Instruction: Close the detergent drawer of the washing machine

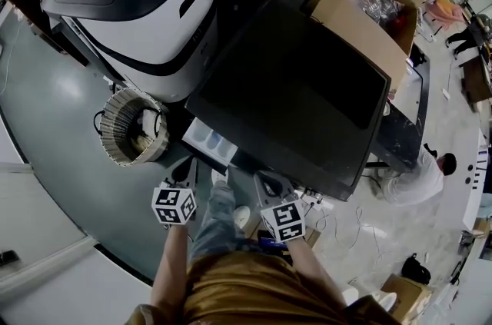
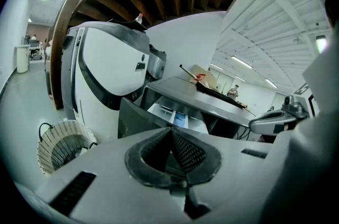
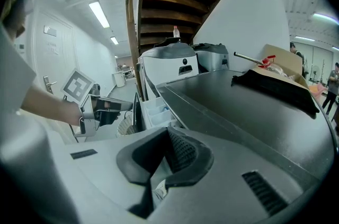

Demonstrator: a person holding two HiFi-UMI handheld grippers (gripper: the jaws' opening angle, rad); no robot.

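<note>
A glossy grey floor [image 1: 54, 108] of a large hall runs under everything, with a stairway underside showing above in both gripper views.

Nearest, the person holds both grippers low in front of the body. The left gripper [image 1: 187, 171] has its jaws together with nothing between them, as the left gripper view shows [image 2: 170, 133]. The right gripper [image 1: 267, 181] is the same, its jaws also together and empty [image 3: 168, 132].

Just beyond them the detergent drawer [image 1: 209, 140] stands pulled out from the near left corner of the washing machine [image 1: 300, 93], its pale compartments open to view [image 2: 172, 116]. The left gripper's tip sits just beside the drawer's dark front panel. Seen from the right gripper view [image 3: 151, 109], I cannot tell whether it touches. The right gripper is further right, near the machine's front edge.

Left of the drawer is a wicker basket [image 1: 132, 127], beyond it a large white appliance [image 1: 131, 8], and at the far right a cardboard box [image 1: 361, 16].

The closing looks not yet begun; this seems to be the approach. The next move likely calls for setting the closed left jaws flat on the front panel and pushing straight in along the drawer's track, squarely enough that it does not skew and bind.
</note>
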